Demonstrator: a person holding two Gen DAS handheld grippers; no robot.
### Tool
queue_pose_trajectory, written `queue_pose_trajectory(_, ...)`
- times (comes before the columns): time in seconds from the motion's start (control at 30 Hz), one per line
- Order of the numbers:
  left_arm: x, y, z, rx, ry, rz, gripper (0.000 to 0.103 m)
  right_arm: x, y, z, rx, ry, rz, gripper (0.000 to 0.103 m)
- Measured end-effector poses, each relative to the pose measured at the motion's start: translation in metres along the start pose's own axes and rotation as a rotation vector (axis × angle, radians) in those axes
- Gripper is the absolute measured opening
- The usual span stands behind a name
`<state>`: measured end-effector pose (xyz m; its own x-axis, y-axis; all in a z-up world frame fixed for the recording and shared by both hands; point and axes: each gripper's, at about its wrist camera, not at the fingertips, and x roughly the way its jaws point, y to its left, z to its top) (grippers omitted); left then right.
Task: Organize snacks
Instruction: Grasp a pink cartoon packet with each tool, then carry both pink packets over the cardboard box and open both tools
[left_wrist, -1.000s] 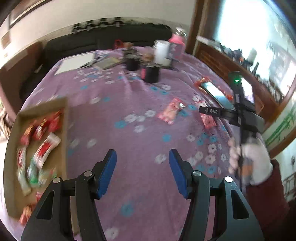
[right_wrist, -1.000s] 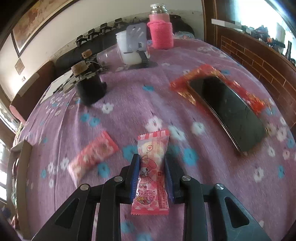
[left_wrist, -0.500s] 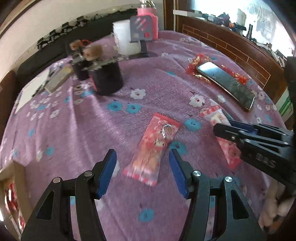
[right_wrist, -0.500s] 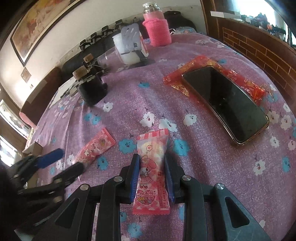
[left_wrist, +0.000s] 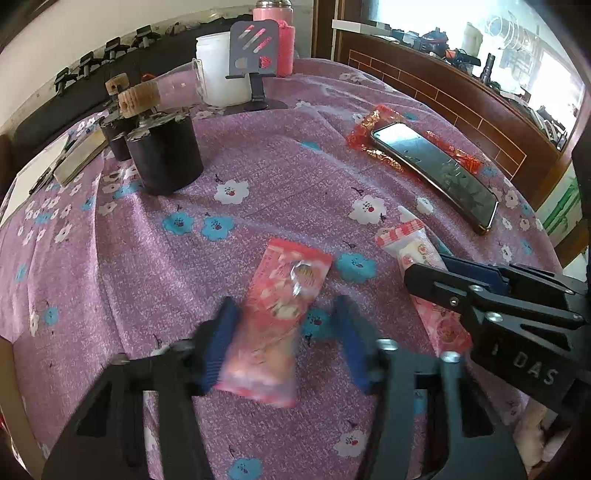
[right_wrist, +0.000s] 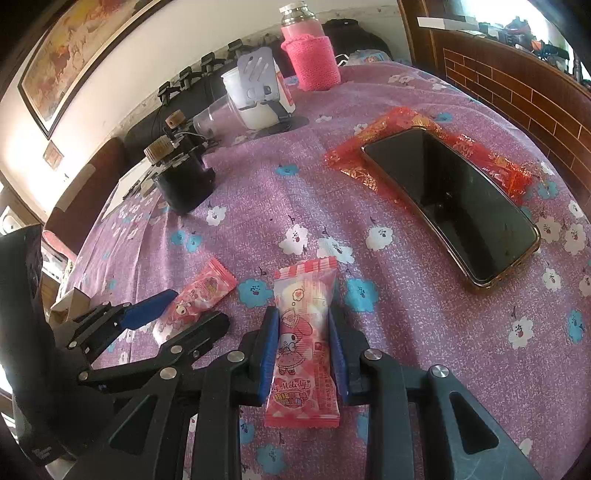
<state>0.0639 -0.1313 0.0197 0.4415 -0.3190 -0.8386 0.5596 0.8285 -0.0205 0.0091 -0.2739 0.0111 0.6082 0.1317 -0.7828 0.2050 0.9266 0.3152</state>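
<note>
A pink-red snack packet (left_wrist: 280, 310) lies on the purple flowered cloth (left_wrist: 258, 177). My left gripper (left_wrist: 284, 332) is open, its blue fingers on either side of the packet's near half. The packet also shows in the right wrist view (right_wrist: 195, 299), with the left gripper (right_wrist: 184, 310) around it. My right gripper (right_wrist: 303, 343) is shut on a pink My Melody snack packet (right_wrist: 304, 332), also seen in the left wrist view (left_wrist: 413, 254).
A phone (right_wrist: 450, 203) lies on a red wrapper (right_wrist: 391, 129) at the right. A black cylinder (left_wrist: 164, 155), a white tub with a phone stand (left_wrist: 229, 81) and a pink-sleeved bottle (right_wrist: 310, 59) stand farther back. A cardboard box corner (right_wrist: 70, 299) shows at the left.
My left gripper swung from the snack box on the left across to the loose packet and moved over it, fingers now flanking it. My right gripper kept its hold on its packet.
</note>
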Motion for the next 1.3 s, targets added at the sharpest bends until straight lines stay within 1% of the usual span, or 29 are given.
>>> queue_pose_trajectory(0.03, -0.002, 0.000, 0.000, -0.005, 0.003, 0.005, 0.027, 0.000, 0.001, 0.000, -0.003, -0.001, -0.003, 0.028)
queue_pose_trajectory(0.07, -0.005, -0.001, -0.001, -0.010, 0.001, 0.030, 0.027, 0.000, 0.001, 0.000, -0.010, -0.003, -0.007, 0.028)
queue_pose_trajectory(0.17, -0.011, 0.002, -0.003, -0.021, -0.009, 0.043, 0.027, 0.000, 0.004, -0.002, -0.025, -0.012, -0.021, 0.028)
queue_pose_trajectory(0.27, -0.021, 0.009, -0.006, -0.055, -0.023, 0.015, 0.027, -0.001, 0.003, -0.002, -0.016, -0.017, -0.012, 0.027)
queue_pose_trajectory(0.4, -0.045, 0.020, -0.015, -0.116, -0.056, -0.022, 0.027, -0.002, -0.002, -0.001, 0.007, -0.019, 0.039, 0.027)
queue_pose_trajectory(0.5, -0.070, 0.027, -0.028, -0.150, -0.087, -0.044, 0.027, -0.003, 0.000, 0.000, 0.017, -0.027, 0.116, 0.027)
queue_pose_trajectory(0.6, -0.095, 0.038, -0.044, -0.189, -0.120, -0.062, 0.027, -0.008, 0.005, -0.001, 0.004, -0.053, 0.160, 0.027)
queue_pose_trajectory(0.77, -0.141, 0.074, -0.086, -0.294, -0.179, -0.058, 0.027, -0.013, 0.014, -0.003, -0.027, -0.091, 0.183, 0.027)
queue_pose_trajectory(0.83, -0.163, 0.094, -0.111, -0.345, -0.212, -0.032, 0.027, -0.012, 0.018, -0.005, -0.039, -0.099, 0.177, 0.027)
queue_pose_trajectory(0.93, -0.184, 0.123, -0.142, -0.407, -0.244, 0.028, 0.028, -0.009, 0.024, -0.009, -0.059, -0.106, 0.157, 0.027)
queue_pose_trajectory(1.03, -0.202, 0.158, -0.178, -0.500, -0.260, 0.069, 0.028, -0.007, 0.033, -0.014, -0.100, -0.110, 0.136, 0.027)
queue_pose_trajectory(1.07, -0.210, 0.173, -0.194, -0.541, -0.271, 0.093, 0.028, -0.007, 0.036, -0.016, -0.114, -0.116, 0.129, 0.027)
queue_pose_trajectory(1.13, -0.223, 0.194, -0.217, -0.603, -0.289, 0.109, 0.028, -0.009, 0.043, -0.019, -0.139, -0.124, 0.121, 0.027)
queue_pose_trajectory(1.2, -0.232, 0.209, -0.234, -0.649, -0.303, 0.124, 0.028, -0.007, 0.052, -0.023, -0.160, -0.113, 0.113, 0.027)
queue_pose_trajectory(1.23, -0.238, 0.218, -0.244, -0.671, -0.308, 0.143, 0.028, -0.007, 0.057, -0.026, -0.175, -0.112, 0.103, 0.027)
queue_pose_trajectory(1.3, -0.245, 0.227, -0.259, -0.690, -0.313, 0.174, 0.028, -0.011, 0.069, -0.031, -0.206, -0.114, 0.095, 0.027)
